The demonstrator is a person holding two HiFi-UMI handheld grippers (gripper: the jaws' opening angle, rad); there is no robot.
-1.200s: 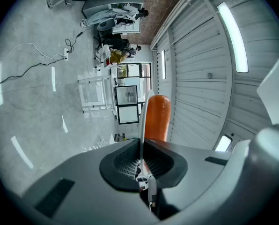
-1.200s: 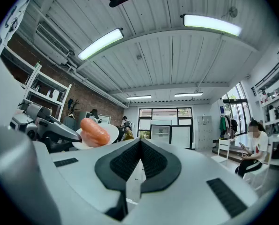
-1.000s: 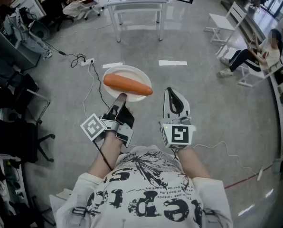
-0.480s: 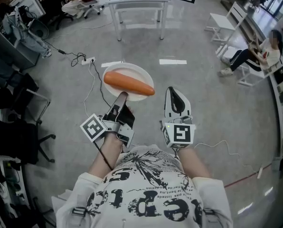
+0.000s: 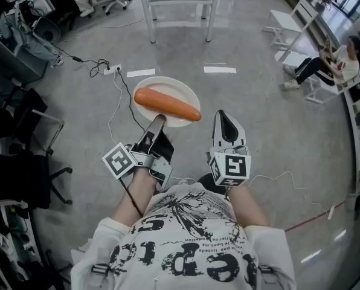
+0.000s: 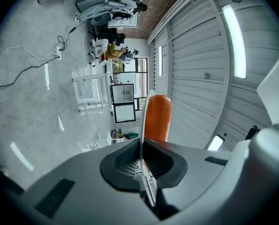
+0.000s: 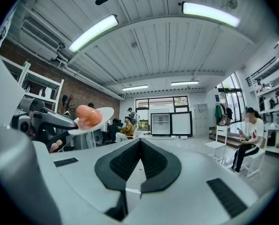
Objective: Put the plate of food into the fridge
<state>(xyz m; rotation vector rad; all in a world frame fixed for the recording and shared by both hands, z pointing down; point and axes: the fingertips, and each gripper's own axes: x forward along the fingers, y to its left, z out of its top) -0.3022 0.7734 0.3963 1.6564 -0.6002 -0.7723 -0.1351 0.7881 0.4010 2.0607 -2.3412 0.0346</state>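
We stand on a big grey floor (image 5: 276, 138), and no open fridge shows near us. Far ahead is a white table (image 5: 180, 2) with two black-framed boxes (image 7: 171, 123) on it. One of them may be the fridge, but we cannot tell. So we think the plate has a long way to go.

The white plate (image 5: 168, 86) is up in the air, just in front of us and a bit to the left. It touches only the left gripper (image 5: 157, 121), which sits at the plate's near edge. The rest of the plate reaches out to the far side of it. The long orange food (image 5: 167, 104) lies across the plate. Its long way runs from far left to near right, and its right end comes close to the plate's right rim. We think it could roll off if the plate tips that way.

The left gripper's jaws are squeezed tight on the thin rim of the plate. In the left gripper view the rim stands edge-on right between them, with the food just behind it.

The right gripper (image 5: 226, 116) is just to the right of the plate's near edge, but it does not touch it. Its jaws are pressed together with nothing in them. It is the free one, so we think it should open the fridge door.
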